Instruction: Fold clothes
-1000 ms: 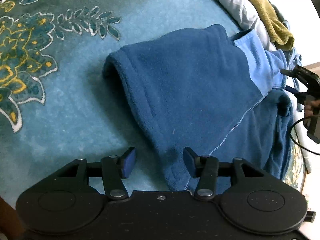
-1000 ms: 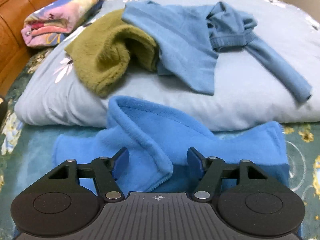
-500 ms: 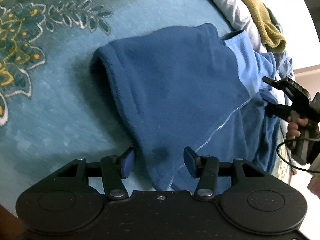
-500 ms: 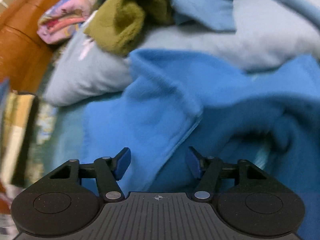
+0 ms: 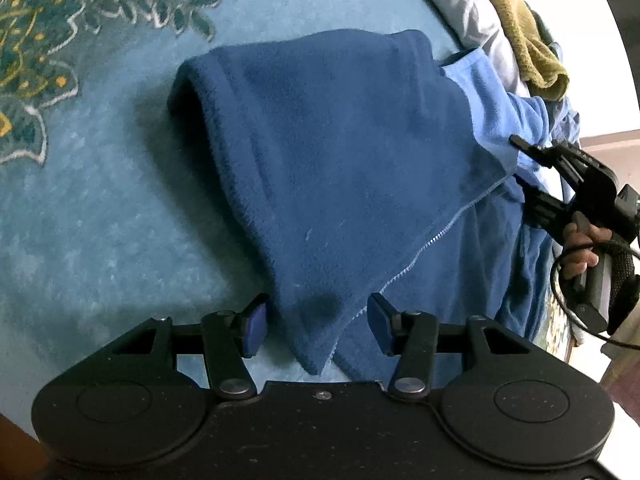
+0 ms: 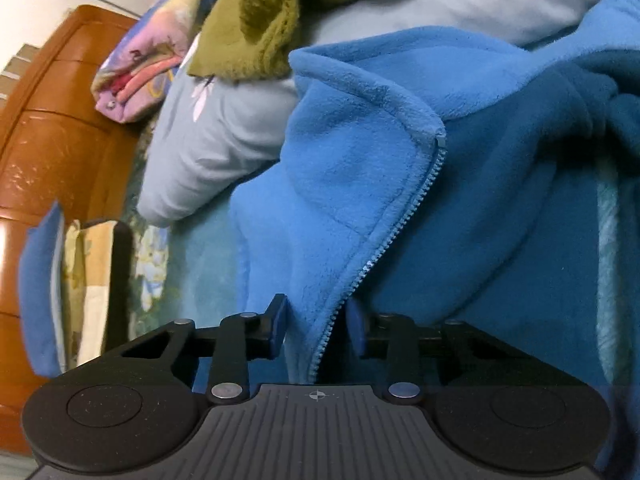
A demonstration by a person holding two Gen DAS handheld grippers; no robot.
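A blue fleece zip jacket [image 5: 340, 168] lies on the teal bedspread [image 5: 100, 208]. My left gripper [image 5: 316, 322] is open, its pads on either side of the jacket's bottom hem corner. In the right wrist view the jacket [image 6: 380, 184] shows its collar and zipper edge [image 6: 376, 260]. My right gripper [image 6: 316, 330] has its jaws partly closed around the zipper edge near the collar, with fabric between the pads. It also shows at the right edge of the left wrist view [image 5: 520, 160], at the jacket's collar.
A pale quilt [image 6: 224, 128] lies behind the jacket with an olive sweater [image 6: 260, 28] and light blue clothes on it. A folded pink cloth [image 6: 148, 60] rests by the wooden headboard [image 6: 52, 140]. Folded items [image 6: 72, 288] stand at the left.
My right gripper moved down to the jacket's zipper edge and narrowed its jaws around it. My left gripper shifted so the hem corner lies between its pads.
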